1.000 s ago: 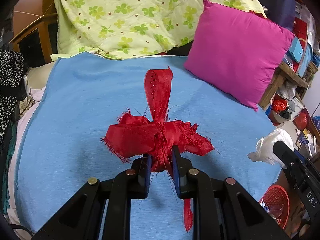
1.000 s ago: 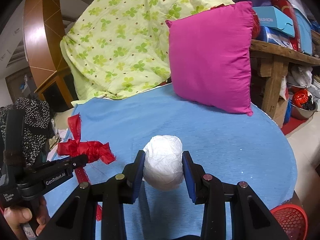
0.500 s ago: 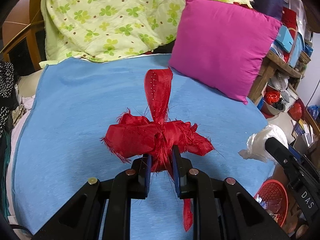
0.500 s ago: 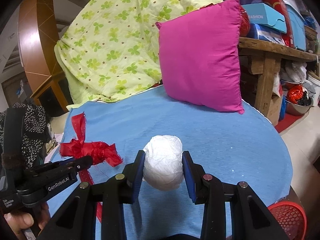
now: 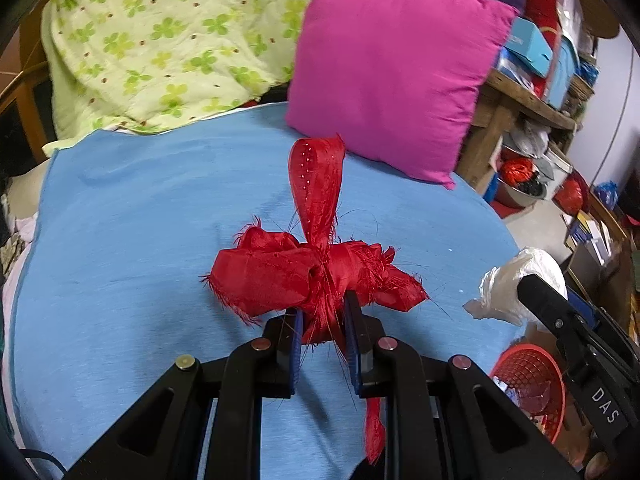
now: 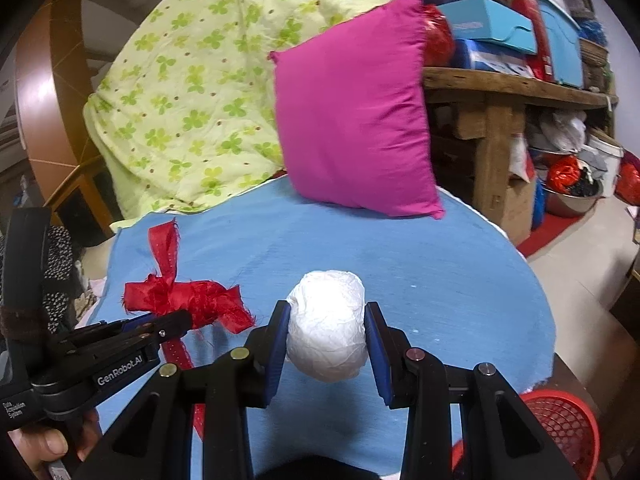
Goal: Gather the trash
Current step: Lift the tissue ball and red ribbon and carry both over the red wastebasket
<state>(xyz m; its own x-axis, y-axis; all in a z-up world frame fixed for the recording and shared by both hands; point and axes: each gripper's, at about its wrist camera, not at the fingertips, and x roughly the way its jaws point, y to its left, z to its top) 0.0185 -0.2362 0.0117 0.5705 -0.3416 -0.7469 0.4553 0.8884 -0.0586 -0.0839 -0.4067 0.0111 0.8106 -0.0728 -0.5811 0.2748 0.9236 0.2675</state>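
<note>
My left gripper is shut on a frayed red ribbon bow and holds it above the blue cloth. The bow also shows in the right wrist view, at the tip of the left gripper. My right gripper is shut on a crumpled white paper ball. That ball shows in the left wrist view at the right. A red mesh basket stands on the floor below the cloth's right edge; it also shows in the right wrist view.
A magenta pillow leans at the back of the blue cloth. A green flowered quilt is heaped behind it. A wooden shelf with boxes and bags stands to the right. Dark clothing lies at the left.
Both grippers have swung to the right with their loads still held. The red basket and the shelf have come further into both views.
</note>
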